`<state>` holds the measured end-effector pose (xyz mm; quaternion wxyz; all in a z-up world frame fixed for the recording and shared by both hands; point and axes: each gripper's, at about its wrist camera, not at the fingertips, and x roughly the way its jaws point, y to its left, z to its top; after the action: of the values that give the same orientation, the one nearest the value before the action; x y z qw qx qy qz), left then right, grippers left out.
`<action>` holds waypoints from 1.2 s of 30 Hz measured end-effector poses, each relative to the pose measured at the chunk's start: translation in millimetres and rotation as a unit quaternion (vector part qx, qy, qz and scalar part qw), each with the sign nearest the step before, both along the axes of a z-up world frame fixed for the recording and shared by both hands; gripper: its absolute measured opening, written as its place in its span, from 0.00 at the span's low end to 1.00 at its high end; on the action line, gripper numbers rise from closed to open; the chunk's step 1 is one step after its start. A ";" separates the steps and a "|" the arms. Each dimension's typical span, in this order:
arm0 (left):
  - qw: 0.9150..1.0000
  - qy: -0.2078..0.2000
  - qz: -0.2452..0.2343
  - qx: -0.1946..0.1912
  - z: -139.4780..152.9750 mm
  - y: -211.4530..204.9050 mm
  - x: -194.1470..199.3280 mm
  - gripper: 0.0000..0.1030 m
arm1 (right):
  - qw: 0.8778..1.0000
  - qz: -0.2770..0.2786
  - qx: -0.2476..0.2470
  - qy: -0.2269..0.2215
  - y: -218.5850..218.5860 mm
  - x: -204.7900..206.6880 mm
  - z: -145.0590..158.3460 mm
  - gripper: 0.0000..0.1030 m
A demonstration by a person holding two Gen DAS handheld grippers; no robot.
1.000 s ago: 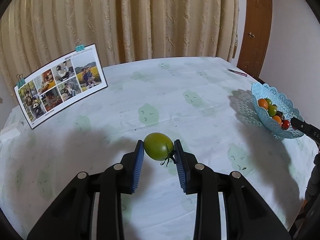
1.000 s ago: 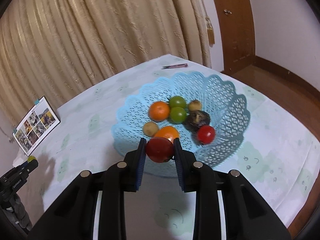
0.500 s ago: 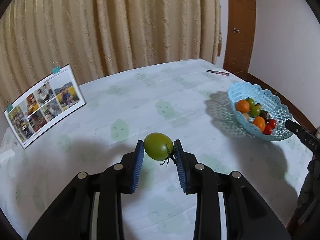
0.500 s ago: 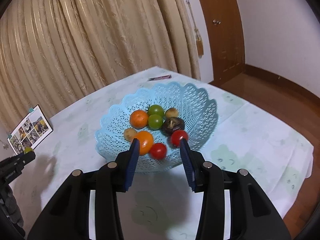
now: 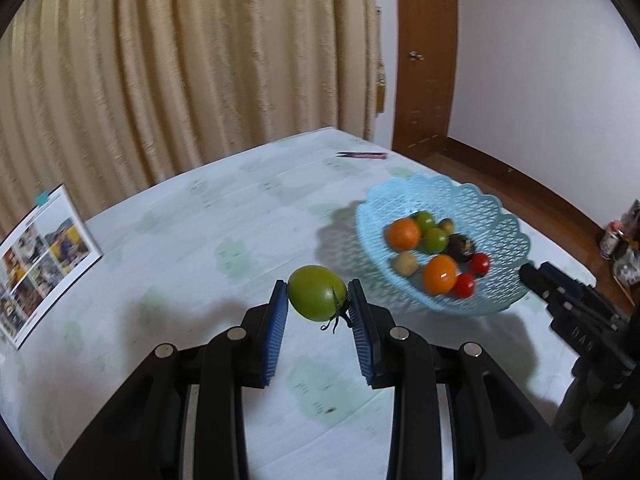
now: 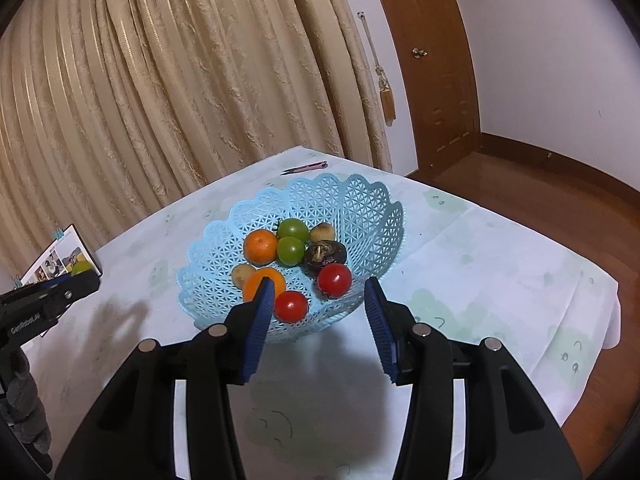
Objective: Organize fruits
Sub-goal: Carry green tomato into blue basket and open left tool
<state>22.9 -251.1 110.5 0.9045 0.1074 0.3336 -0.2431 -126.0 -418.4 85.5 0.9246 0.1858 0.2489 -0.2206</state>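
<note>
One orange (image 6: 264, 282) hides partly behind the gaping right claw (image 6: 319, 295); left claw (image 5: 317, 297) clamps a green tomato (image 5: 317, 293).

Basket (image 6: 360, 208): one. Inside: two red tomatoes (image 6: 291, 306), two green tomatoes (image 6: 291, 250), two oranges (image 6: 261, 246), two small brown fruits (image 6: 322, 232), one dark fruit (image 6: 326, 253). One bigger green tomato (image 5: 317, 292) outside. Two claws (image 6: 319, 295).
</note>
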 end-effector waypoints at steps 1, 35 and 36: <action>1.000 -0.001 -0.006 0.000 0.3 -5.5 0.6 0.31 | 1.000 0.000 0.000 0.000 -0.6 -0.3 -0.4 0.47; 0.998 0.039 -0.039 0.013 -31.6 -67.3 27.9 0.85 | 0.999 -0.024 0.031 0.002 -12.2 -8.8 -15.1 0.69; 0.999 0.035 -0.036 0.015 -31.7 -64.9 27.6 0.85 | 0.999 -0.024 0.031 0.003 -11.9 -9.4 -15.4 0.69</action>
<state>50.5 -315.9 78.8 0.8812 0.1239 0.3646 -0.2741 -135.4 -430.3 70.1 0.9121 0.2197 0.2535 -0.2356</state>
